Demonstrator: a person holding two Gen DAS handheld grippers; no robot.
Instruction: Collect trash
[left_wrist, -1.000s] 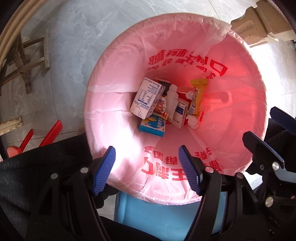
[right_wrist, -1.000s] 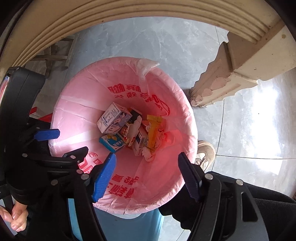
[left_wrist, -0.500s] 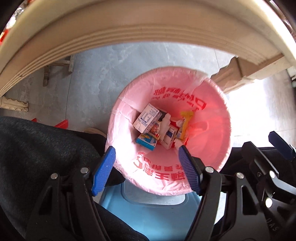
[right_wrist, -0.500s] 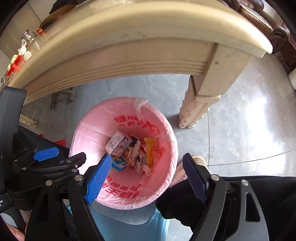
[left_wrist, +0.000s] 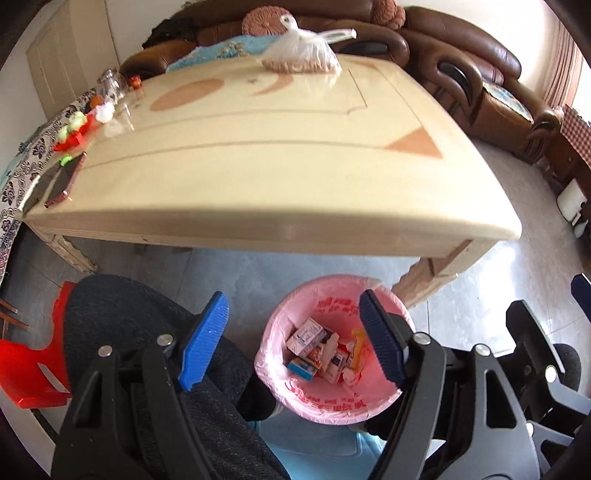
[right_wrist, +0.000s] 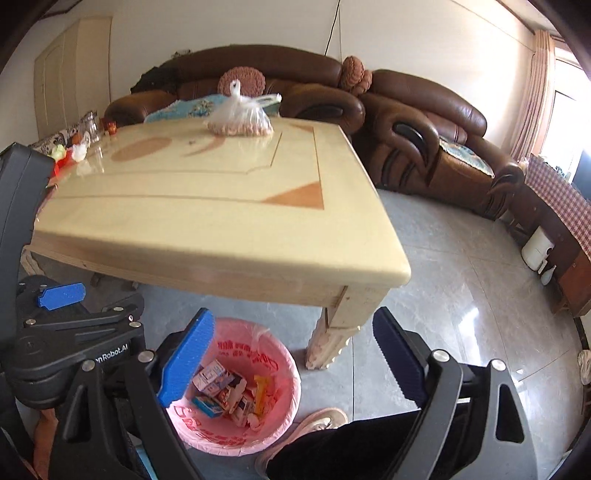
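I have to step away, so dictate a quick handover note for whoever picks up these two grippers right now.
Left gripper: open, empty, jaws just widened.
Right gripper: open, empty, jaws just widened.
Trash bin with pink liner stands on the floor by the table leg; cartons and wrappers already lie inside.
Left to do: small bits at the table's far left corner look like possible trash; the tied plastic bag may not be.
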